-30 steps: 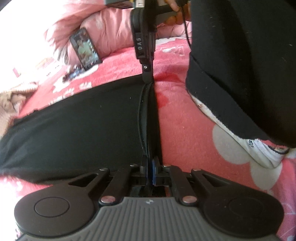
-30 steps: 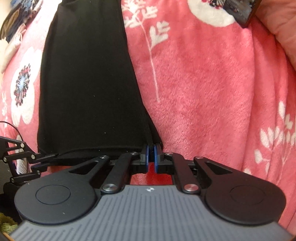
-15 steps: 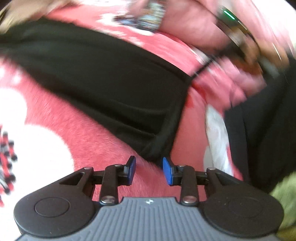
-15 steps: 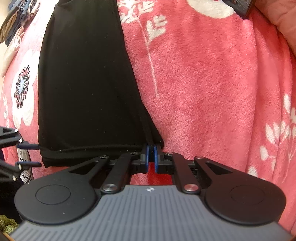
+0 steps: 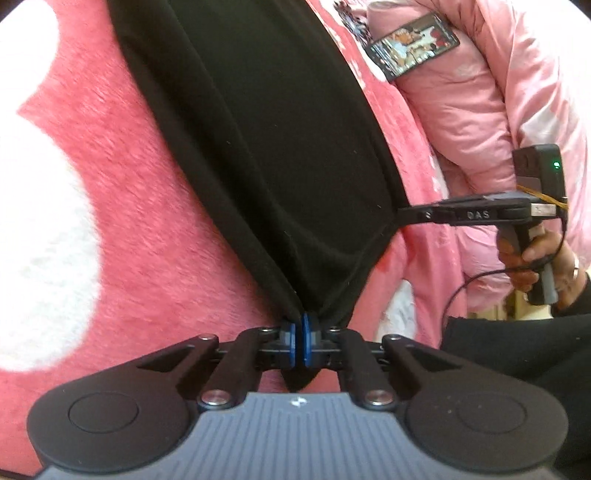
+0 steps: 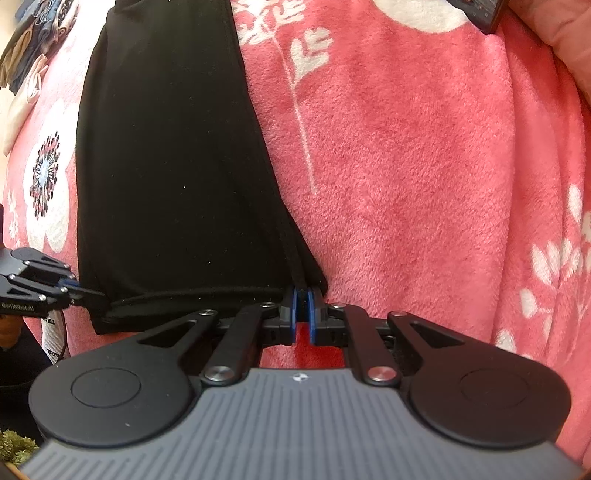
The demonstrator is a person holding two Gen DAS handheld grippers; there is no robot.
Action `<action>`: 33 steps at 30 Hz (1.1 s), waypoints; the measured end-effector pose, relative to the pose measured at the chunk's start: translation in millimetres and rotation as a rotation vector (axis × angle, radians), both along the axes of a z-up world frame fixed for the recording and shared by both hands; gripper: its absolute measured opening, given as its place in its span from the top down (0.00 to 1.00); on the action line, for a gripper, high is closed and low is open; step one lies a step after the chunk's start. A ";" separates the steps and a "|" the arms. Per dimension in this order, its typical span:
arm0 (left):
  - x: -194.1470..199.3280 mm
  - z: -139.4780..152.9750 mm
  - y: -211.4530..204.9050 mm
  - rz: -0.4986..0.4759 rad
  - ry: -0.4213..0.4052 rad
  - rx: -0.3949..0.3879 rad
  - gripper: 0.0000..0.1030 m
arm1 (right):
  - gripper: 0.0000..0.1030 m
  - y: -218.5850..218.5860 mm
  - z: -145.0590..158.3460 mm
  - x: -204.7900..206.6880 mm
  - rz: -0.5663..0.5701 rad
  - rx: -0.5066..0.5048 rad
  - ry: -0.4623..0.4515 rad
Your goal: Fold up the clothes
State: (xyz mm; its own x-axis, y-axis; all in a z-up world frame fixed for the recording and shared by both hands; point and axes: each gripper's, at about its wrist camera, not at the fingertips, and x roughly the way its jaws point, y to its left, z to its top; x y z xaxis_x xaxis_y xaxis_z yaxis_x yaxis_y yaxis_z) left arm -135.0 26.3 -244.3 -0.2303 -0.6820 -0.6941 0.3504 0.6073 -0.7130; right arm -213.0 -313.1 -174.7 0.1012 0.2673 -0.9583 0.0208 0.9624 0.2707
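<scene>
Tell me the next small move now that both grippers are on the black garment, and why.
Probably lift both corners together and carry the near hem forward over the garment. The left gripper and right gripper each pinch a near corner of the black garment, which lies flat on the pink blanket.

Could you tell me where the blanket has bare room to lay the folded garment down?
Bare blanket lies right of the garment, up to the phone. Left of it is crowded: a clothes pile at the top corner.
</scene>
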 end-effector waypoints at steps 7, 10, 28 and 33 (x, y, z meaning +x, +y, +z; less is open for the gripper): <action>3.2 -13.3 1.3 0.002 0.088 -0.021 0.96 | 0.96 2.5 1.6 -1.2 -0.002 0.013 -0.004; -2.3 -0.4 0.5 -0.051 0.013 -0.011 0.97 | 0.96 5.1 4.5 -1.1 0.004 0.012 -0.003; -15.2 6.0 -4.6 -0.165 -0.102 0.068 0.93 | 0.87 14.4 -6.4 -4.6 -0.015 0.044 0.048; -15.0 8.1 -6.2 -0.173 -0.107 0.077 0.91 | 0.62 13.3 17.7 4.9 0.095 0.004 0.034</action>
